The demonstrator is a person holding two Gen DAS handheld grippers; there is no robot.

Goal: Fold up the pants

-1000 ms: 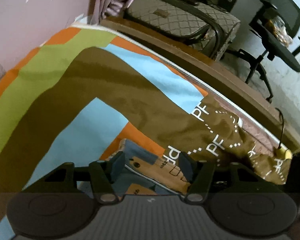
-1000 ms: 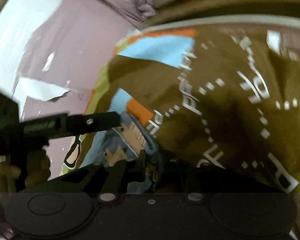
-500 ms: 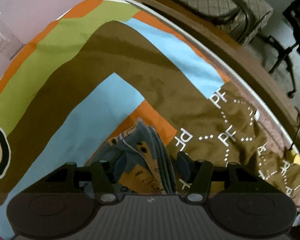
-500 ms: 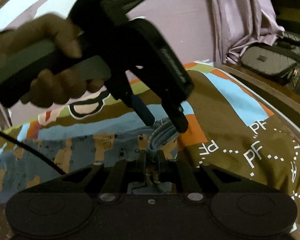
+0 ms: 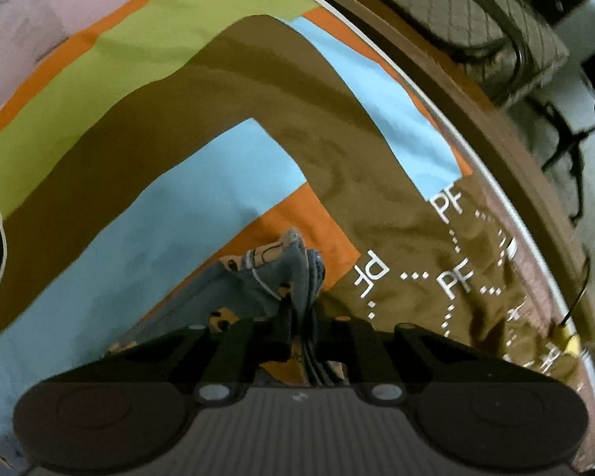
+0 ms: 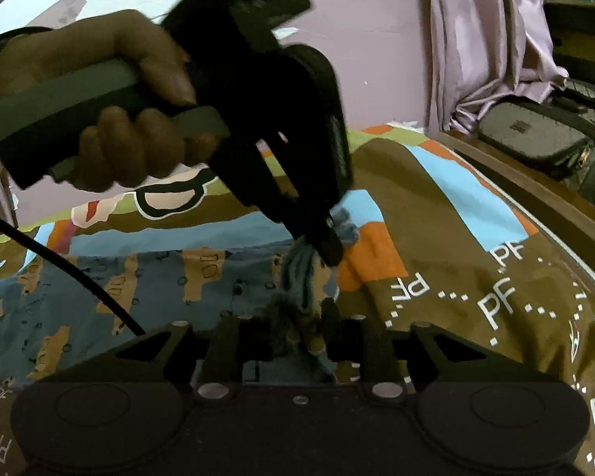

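Note:
The pants [image 6: 99, 289] are blue-grey with tan patches and lie spread on the patterned bedsheet [image 6: 436, 206] to the left in the right wrist view. My left gripper [image 5: 302, 317] is shut on a bunched edge of the pants [image 5: 293, 273] and lifts it. It also shows in the right wrist view [image 6: 329, 246], held by a hand. My right gripper [image 6: 297, 317] is shut on the same bunch of pants fabric [image 6: 301, 269], just below the left one.
The bedsheet [image 5: 178, 182] has brown, blue, orange and green blocks. A wooden bed frame [image 5: 507, 127] runs along the right side. A quilted grey bag [image 6: 543, 135] and a pink curtain [image 6: 484, 39] stand beyond it. A black cable [image 6: 59, 261] crosses the pants.
My left gripper has shut on the bunched pants edge; it was open around it before. The right gripper has kept its hold and swung up to face the left gripper.

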